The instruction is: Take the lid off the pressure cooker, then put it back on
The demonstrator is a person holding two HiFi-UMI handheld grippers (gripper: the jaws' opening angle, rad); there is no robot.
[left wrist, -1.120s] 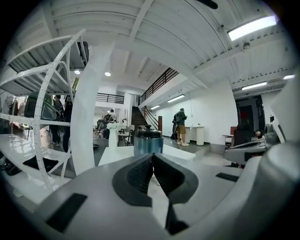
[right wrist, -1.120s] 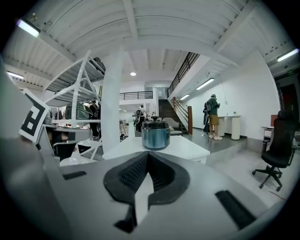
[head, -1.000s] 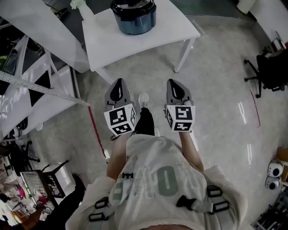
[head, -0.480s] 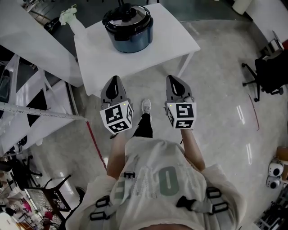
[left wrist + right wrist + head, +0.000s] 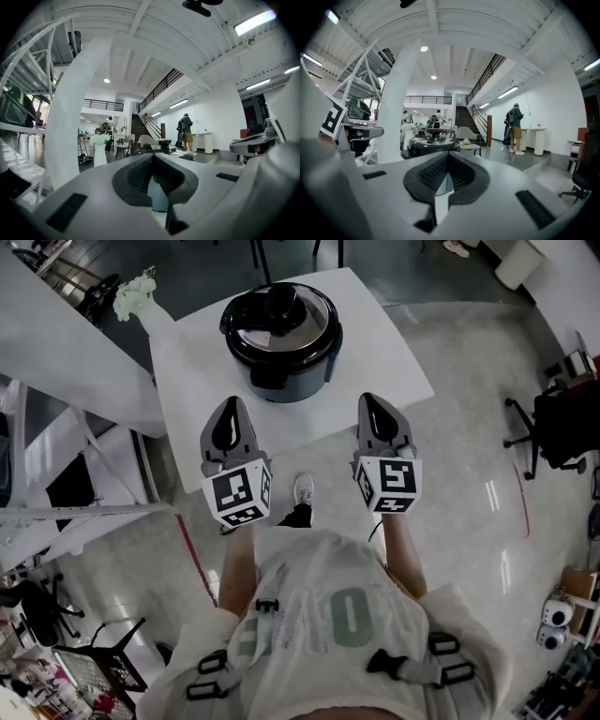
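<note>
The dark, round pressure cooker (image 5: pixel 281 338) stands toward the near side of a small white table (image 5: pixel 389 348). Its steel-topped lid (image 5: pixel 305 326) is seated, with a black knob (image 5: pixel 280 299) at its centre. At the table's near edge, flanking the cooker but apart from it, are the left gripper (image 5: pixel 231 409) and the right gripper (image 5: pixel 374 401), each pressed together on nothing and pointing roughly level. The lid is not yet touched. To lift it well, the jaws probably need to spread first. One should then take the knob squarely while the other steadies the body, since such a lid likely twists before lifting.
</note>
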